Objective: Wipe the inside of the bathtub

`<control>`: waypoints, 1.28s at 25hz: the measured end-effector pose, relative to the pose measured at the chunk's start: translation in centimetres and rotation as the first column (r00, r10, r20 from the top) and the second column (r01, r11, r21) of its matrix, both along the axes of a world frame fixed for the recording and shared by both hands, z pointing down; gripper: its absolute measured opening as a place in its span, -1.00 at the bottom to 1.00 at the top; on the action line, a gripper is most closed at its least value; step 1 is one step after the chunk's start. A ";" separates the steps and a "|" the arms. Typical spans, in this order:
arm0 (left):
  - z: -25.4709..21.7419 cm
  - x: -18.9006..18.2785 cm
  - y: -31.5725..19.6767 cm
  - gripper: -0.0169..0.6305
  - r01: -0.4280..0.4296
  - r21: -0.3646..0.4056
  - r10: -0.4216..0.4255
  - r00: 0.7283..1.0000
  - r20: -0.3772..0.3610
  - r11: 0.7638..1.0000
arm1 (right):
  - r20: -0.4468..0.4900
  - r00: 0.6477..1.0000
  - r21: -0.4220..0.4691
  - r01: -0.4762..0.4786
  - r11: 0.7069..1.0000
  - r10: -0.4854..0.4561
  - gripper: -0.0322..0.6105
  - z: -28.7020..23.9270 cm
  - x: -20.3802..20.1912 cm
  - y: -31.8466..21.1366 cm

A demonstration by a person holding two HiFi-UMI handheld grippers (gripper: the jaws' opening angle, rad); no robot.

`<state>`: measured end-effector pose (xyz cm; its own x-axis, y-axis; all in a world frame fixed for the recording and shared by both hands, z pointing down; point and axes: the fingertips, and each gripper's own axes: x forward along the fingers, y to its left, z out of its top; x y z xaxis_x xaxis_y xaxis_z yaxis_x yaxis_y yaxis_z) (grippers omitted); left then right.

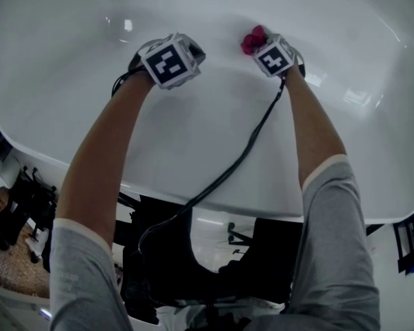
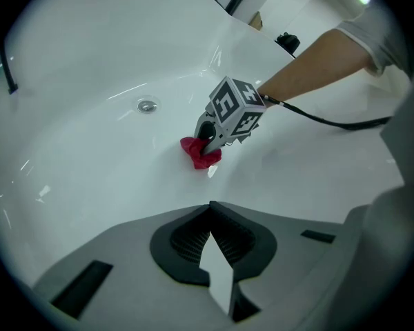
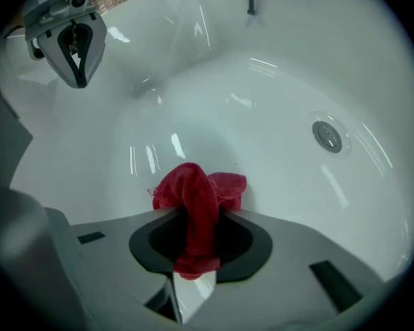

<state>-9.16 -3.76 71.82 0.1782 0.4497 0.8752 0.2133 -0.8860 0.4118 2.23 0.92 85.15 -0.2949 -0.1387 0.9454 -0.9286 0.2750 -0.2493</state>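
Pinches a red cloth [image 3: 193, 185] between the jaws of the right gripper [image 3: 196, 219], with a strip running back through the pads and a crumpled wad bulging past the tips. Presses that wad against the white tub [image 3: 276, 81], on the curve where side turns into floor, with the drain [image 3: 327, 135] farther off to the right. Holds the left gripper [image 2: 210, 209] with jaws together and nothing between them, over the tub to the left, well apart from the cloth. Shows no clear contact between that gripper and the tub.

Looks soft, light and limp, judging by the folds, so should bend to the curve of the tub and need pressing down rather than lifting. Takes hold best by a bunched middle, as now, leaving enough cloth beyond the tips to keep hard jaws off the glossy wall. Risks slipping out under drag across so slick a surface if pinched only by an edge. Calls for a firm clamp and steady, flat strokes. Seems to leave most of the tub to wipe, far end and drain area included, though shows no dirt or streaks anywhere on the white.
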 end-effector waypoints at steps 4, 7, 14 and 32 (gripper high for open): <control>-0.5 -0.3 0.8 -0.93 0.008 -0.008 -0.008 1.000 0.001 1.000 | 0.002 0.999 -0.069 0.041 0.997 -0.041 -0.59 -0.1 -0.5 0.7; -0.9 -0.7 1.2 -0.93 0.013 0.000 -0.013 1.000 0.002 1.000 | 0.026 0.993 -0.094 0.117 0.989 -0.115 -0.59 -0.4 -2.5 1.7; -0.4 -1.3 0.9 -0.93 0.033 0.010 -0.033 0.999 -0.011 0.999 | 0.232 0.962 -0.125 0.176 0.977 -0.143 -0.59 -0.6 -8.5 2.9; -8.4 -2.8 0.4 -0.93 0.141 0.008 -0.141 0.988 -0.056 0.990 | 0.407 0.906 -0.130 0.182 0.975 -0.115 -0.61 -11.9 -12.6 2.0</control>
<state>-11.94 -3.36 63.44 0.2877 0.4063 0.8673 0.1082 -0.9135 0.3921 -10.36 2.96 73.24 -0.6532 0.0806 0.7529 -0.6962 0.3269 -0.6390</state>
